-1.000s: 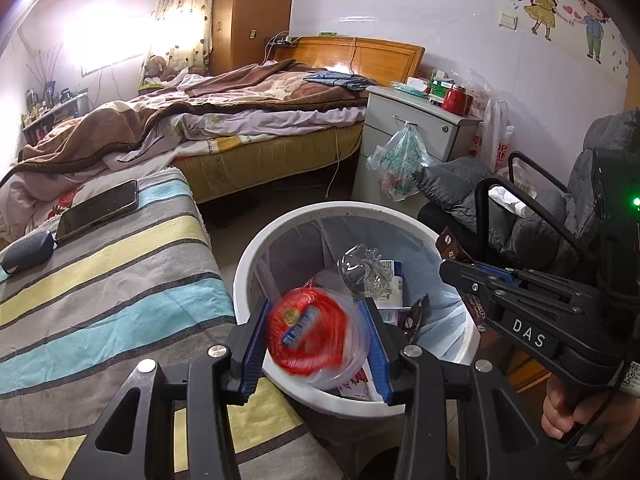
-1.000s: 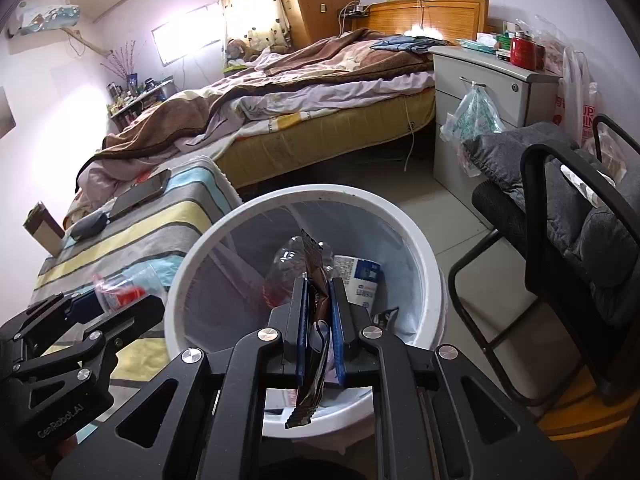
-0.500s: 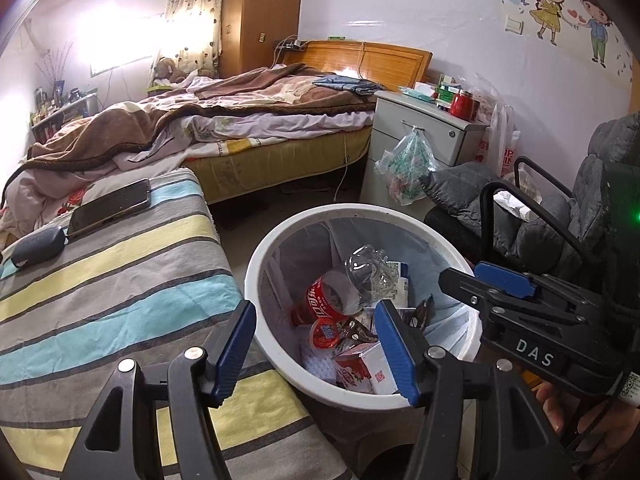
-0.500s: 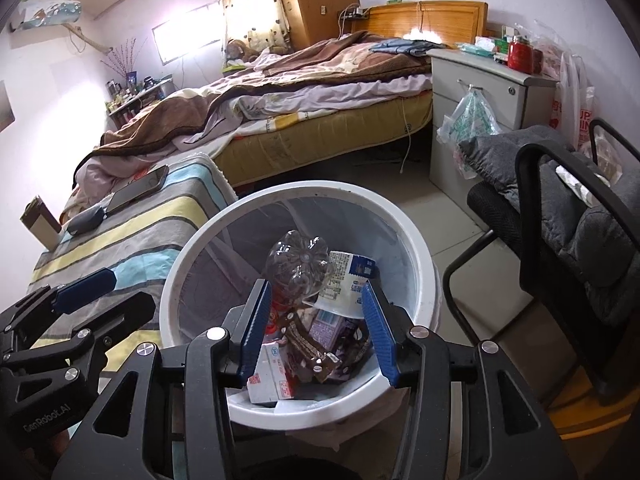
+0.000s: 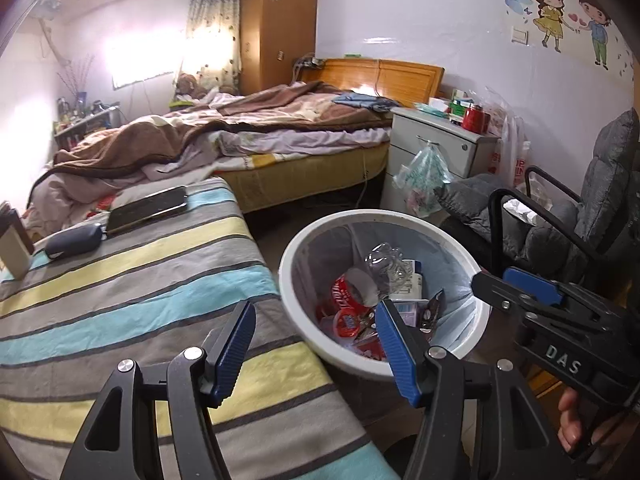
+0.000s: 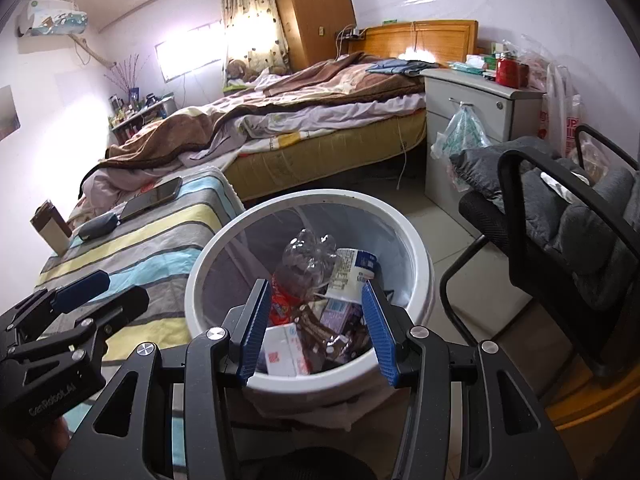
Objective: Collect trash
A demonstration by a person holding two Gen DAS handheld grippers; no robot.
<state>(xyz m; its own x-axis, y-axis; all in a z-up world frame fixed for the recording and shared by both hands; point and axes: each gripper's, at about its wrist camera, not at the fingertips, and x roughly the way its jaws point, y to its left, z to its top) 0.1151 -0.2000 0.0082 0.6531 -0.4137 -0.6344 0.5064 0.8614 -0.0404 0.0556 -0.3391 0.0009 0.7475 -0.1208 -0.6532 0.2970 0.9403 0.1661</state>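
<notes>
A white waste bin [image 5: 360,216] [image 6: 320,196] with a thin liner stands on the floor. In it lie a crushed clear bottle [image 5: 384,264] [image 6: 306,252], a red wrapper [image 5: 346,292], a white tub [image 6: 352,270], a small carton [image 6: 284,350] and a brown wrapper [image 6: 320,328]. My left gripper [image 5: 314,312] [image 6: 108,292] is open and empty, over the bin's near left rim and the striped cloth. My right gripper [image 6: 315,286] [image 5: 504,284] is open above the bin's near side, with nothing between its pads.
A striped cloth surface [image 5: 140,280] left of the bin carries a phone [image 5: 148,208] and a dark pouch [image 5: 74,236]. A black chair with a grey cushion [image 6: 560,220] stands right of it. A nightstand [image 5: 440,144] and a bed [image 5: 260,132] are behind. A hand [image 5: 572,420] holds the right gripper.
Both grippers opened. The red wrapped item left the left jaws and the brown wrapper left the right jaws; both now lie in the bin. Both grippers drew back from it.
</notes>
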